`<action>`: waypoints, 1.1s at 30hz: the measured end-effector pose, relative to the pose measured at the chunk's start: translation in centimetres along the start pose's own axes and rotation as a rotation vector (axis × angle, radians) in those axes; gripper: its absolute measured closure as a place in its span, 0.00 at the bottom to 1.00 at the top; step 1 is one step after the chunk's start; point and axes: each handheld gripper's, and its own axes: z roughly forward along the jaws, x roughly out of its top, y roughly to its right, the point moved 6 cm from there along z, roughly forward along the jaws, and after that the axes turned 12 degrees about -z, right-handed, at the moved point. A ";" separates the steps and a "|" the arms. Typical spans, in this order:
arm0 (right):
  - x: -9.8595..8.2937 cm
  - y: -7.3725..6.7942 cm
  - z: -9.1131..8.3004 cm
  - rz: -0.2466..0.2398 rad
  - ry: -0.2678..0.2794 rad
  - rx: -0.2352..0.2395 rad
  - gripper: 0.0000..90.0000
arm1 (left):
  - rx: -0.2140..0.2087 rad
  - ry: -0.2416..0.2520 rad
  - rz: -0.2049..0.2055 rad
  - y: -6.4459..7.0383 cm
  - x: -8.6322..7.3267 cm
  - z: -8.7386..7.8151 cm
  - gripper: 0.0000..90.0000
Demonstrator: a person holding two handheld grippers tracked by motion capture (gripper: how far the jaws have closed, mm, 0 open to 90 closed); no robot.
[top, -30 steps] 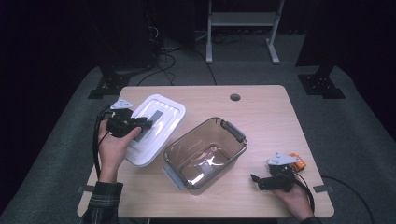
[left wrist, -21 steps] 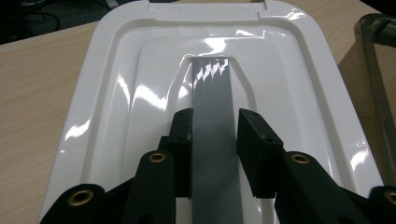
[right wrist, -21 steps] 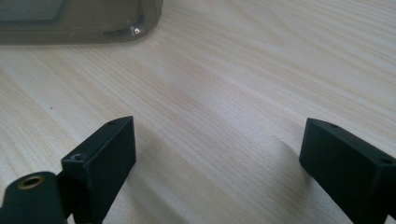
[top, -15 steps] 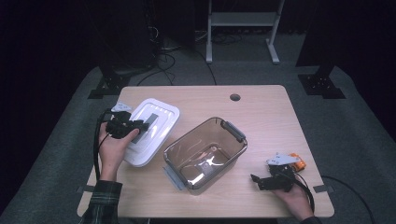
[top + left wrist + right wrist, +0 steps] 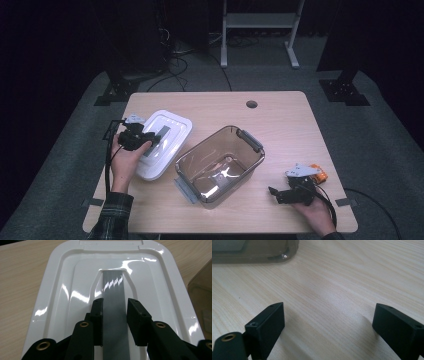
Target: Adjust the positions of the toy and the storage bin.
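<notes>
My left claw (image 5: 150, 141) sits on the white lid (image 5: 170, 127), which lies flat on the table (image 5: 280, 110) just left of the clear bin (image 5: 220, 165). Its jaws stand narrowly apart astride the lid's grey strip (image 5: 113, 297); whether they pinch it, I cannot tell. Right of the bin, near its corner, my right claw (image 5: 273, 192) rests low over bare wood, jaws spread wide, holding nothing.

Lid's (image 5: 120, 290) near end behind the left tool (image 5: 115, 312).
</notes>
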 end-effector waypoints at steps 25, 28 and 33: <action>0.0 0.0 0.0 0.001 0.000 -0.001 0.11 | 0.014 -0.065 -0.006 -0.9 -1.9 3.2 0.75; 0.0 0.0 0.0 0.001 0.000 -0.001 0.11 | 0.016 -0.080 -0.007 -1.1 -2.3 3.6 0.75; 0.0 0.0 0.0 0.001 0.000 -0.001 0.11 | 0.025 -0.089 -0.008 -1.3 -2.6 4.1 0.75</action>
